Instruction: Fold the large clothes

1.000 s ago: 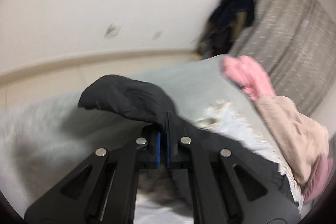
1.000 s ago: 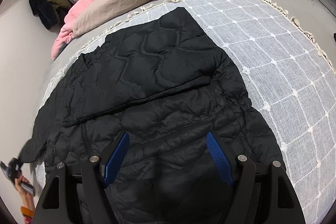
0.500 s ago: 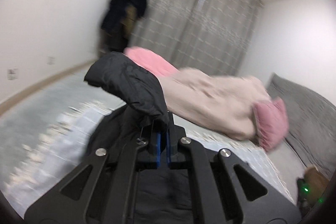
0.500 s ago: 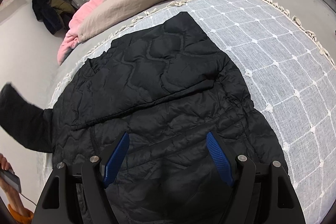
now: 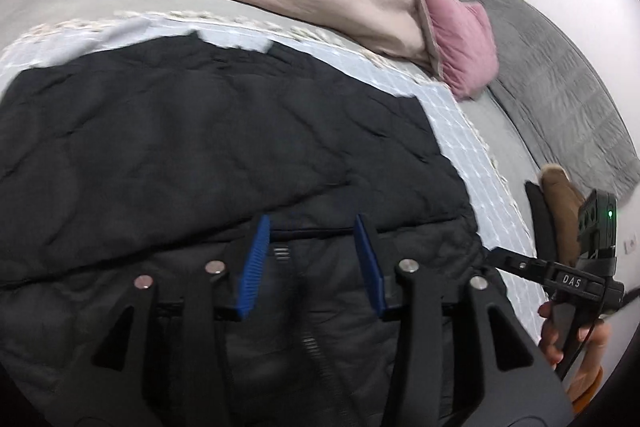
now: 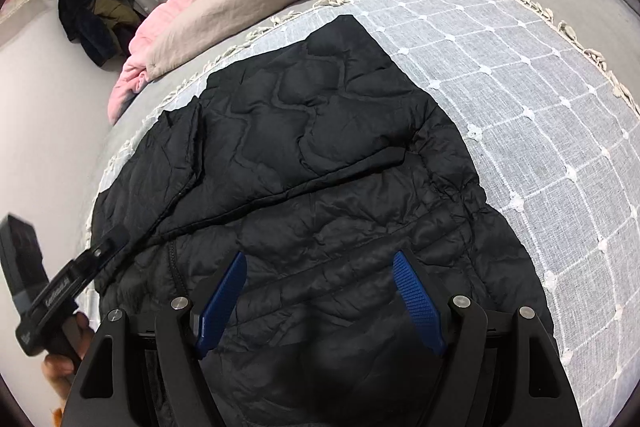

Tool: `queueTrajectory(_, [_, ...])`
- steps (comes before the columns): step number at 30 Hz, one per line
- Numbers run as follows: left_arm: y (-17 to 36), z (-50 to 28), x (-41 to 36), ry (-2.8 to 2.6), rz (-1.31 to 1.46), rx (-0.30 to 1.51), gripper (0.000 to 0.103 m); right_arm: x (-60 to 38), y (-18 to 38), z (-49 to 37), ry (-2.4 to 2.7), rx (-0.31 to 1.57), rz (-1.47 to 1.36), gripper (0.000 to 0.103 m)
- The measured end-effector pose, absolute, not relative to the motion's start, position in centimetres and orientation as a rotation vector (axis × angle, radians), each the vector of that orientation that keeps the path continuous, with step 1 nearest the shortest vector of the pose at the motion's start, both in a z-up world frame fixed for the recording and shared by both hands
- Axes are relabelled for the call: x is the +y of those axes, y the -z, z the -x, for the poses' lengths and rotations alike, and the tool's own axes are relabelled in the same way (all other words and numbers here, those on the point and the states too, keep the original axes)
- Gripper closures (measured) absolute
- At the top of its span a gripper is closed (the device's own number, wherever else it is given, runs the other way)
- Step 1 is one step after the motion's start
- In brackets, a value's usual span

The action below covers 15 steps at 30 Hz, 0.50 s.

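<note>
The black jacket (image 6: 320, 187) is lying on the bed's white throw (image 6: 540, 107), long axis running away from both tongs. The left tongs (image 5: 310, 259) are opening, empty; the right tongs (image 6: 320, 299) are hanging wide apart over the near hem.

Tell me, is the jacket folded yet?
Partly. Both sleeves already lie across the black jacket on the white cloth. The left gripper has nothing between its opening jaws; the right gripper hovers open over the hem. Still left, probably: folding the body over into a smaller bundle.
</note>
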<state>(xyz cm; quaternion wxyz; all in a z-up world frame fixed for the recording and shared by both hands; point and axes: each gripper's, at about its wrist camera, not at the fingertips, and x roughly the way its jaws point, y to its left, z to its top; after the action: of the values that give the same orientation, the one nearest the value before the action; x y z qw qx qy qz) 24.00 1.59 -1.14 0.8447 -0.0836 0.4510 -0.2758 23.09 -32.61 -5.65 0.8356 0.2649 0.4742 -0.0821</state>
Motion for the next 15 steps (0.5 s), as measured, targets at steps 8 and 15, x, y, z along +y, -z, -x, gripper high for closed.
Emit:
queueTrajectory(8, [1.1, -27.0, 9.5, 0.303, 0.172, 0.879, 0.053, -31.8, 6.3, -23.4, 0.16, 1.022, -0.568, 0.026])
queueTrajectory(15, [2.2, -27.8, 2.1, 0.371, -0.013, 0.874, 0.043, -30.9, 7.1, -23.8, 0.156, 1.046, -0.548, 0.026])
